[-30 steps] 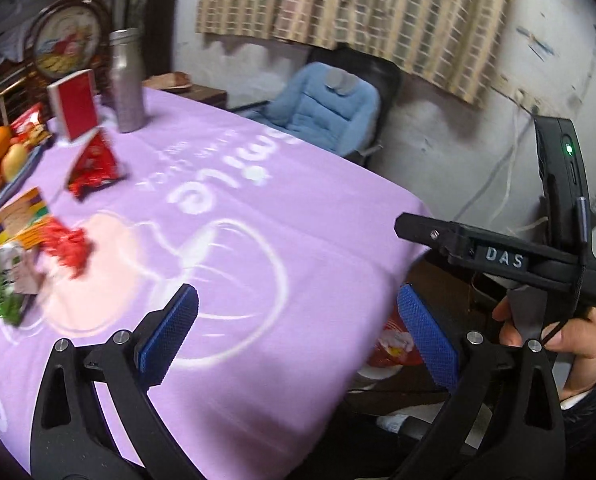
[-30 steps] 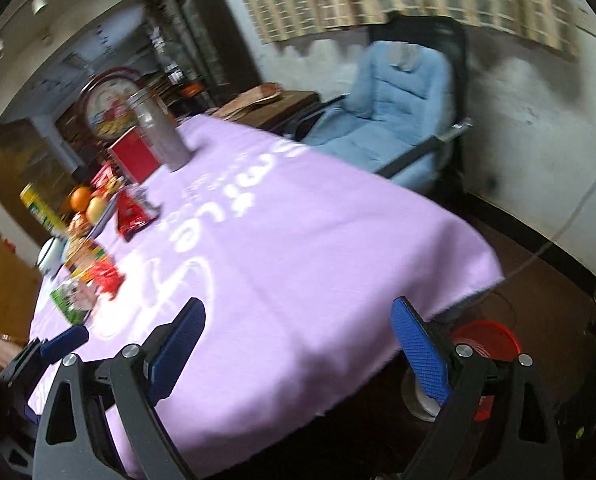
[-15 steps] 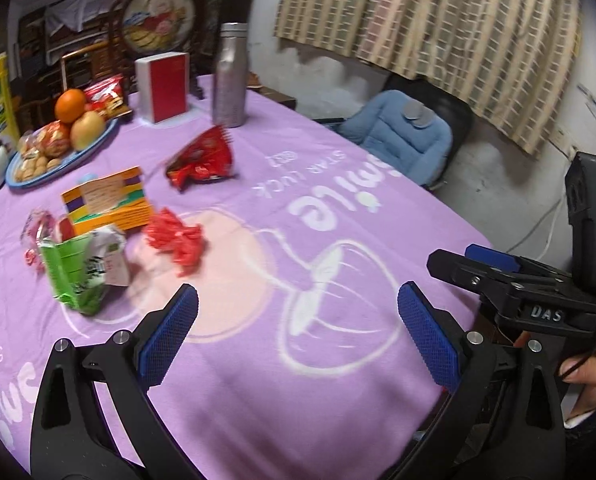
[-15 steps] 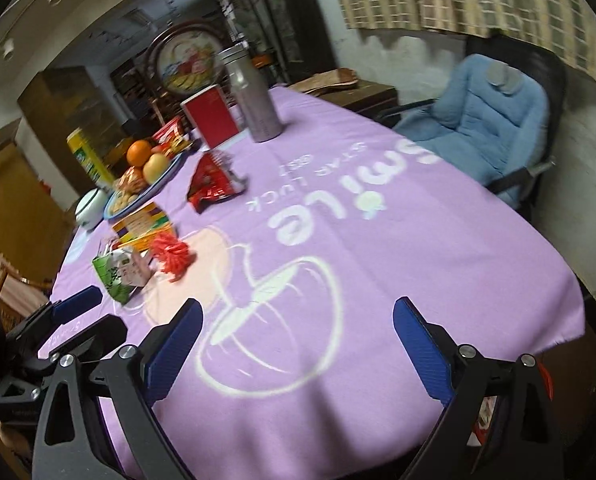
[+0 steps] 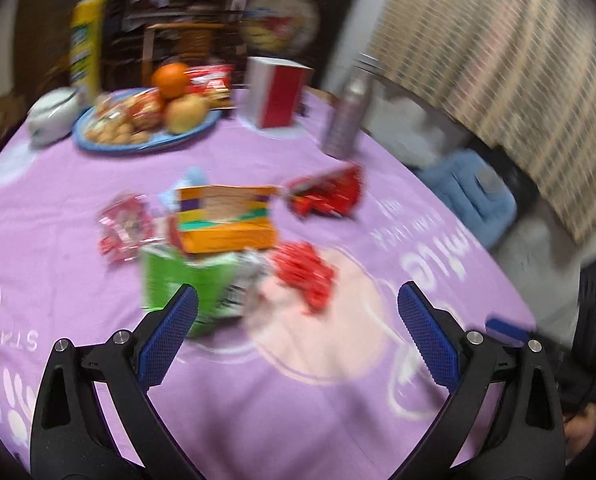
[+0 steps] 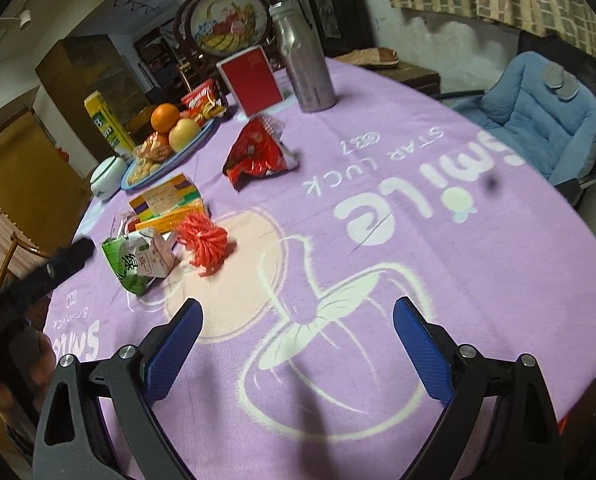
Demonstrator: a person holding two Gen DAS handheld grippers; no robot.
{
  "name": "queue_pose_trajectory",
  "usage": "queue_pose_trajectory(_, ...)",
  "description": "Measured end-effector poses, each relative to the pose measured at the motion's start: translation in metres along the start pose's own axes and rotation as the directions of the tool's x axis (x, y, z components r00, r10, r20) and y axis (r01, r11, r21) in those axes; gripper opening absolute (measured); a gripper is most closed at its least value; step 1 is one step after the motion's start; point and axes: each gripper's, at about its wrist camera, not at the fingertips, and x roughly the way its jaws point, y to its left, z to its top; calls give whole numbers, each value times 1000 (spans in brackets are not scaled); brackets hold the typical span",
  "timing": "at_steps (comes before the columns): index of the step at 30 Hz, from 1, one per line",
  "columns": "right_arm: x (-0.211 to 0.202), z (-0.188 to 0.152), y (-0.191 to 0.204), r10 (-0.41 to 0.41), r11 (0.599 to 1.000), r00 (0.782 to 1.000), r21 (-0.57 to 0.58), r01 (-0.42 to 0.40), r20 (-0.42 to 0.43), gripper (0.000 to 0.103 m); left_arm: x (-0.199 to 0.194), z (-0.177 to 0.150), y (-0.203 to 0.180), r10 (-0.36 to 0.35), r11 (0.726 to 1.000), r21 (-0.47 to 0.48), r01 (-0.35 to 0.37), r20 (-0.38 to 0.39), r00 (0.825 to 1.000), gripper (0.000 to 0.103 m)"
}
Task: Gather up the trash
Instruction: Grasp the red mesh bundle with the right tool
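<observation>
**Approach Stage: Nothing Collected Yet**

Left claw (image 5: 293, 332) spread wide, empty, above desk (image 5: 298, 420). Right claw (image 6: 295, 346) likewise released, empty. Trash clustered ahead: green carton (image 6: 137, 262), red crumpled wrapper (image 6: 205, 246), orange box (image 6: 165, 204), red snack bag (image 6: 259, 152). Next move, by judgement: advance, straddle nearest piece, clamp.

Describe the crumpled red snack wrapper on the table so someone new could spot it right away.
Start at the tall silver metal bottle at the far side of the purple tablecloth. Just in front of it lies the crumpled shiny red snack wrapper, alone on bare cloth, unlike the frilly red-orange plastic bundle beside the cartons.
</observation>
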Motion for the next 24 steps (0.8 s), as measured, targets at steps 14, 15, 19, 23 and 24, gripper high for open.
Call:
queue_pose_trajectory(14,24,-8,6,51,999,997,10,-50,-53,94,41,1,40,192,963,-170,-207,-102,976,96)
queue_pose_trajectory(15,21,-9,4,48,999,998,14,-48,-49,94,45,0,41,203,960,-172,-221,-113,973,96)
queue_pose_trajectory(19,16,-10,-1,36,999,999,24,-36,-40,94,55,-4,43,239,951,-161,-263,-150,959,96)
queue_pose_trajectory(23,13,-12,-2,36,999,999,23,-35,-39,94,63,-9,52,248,943,-175,-283,-197,948,96)
queue_pose_trajectory(24,13,-12,-1,36,999,999,21,-35,-37,94,62,-10,54,240,943,-182,-277,-201,950,96)
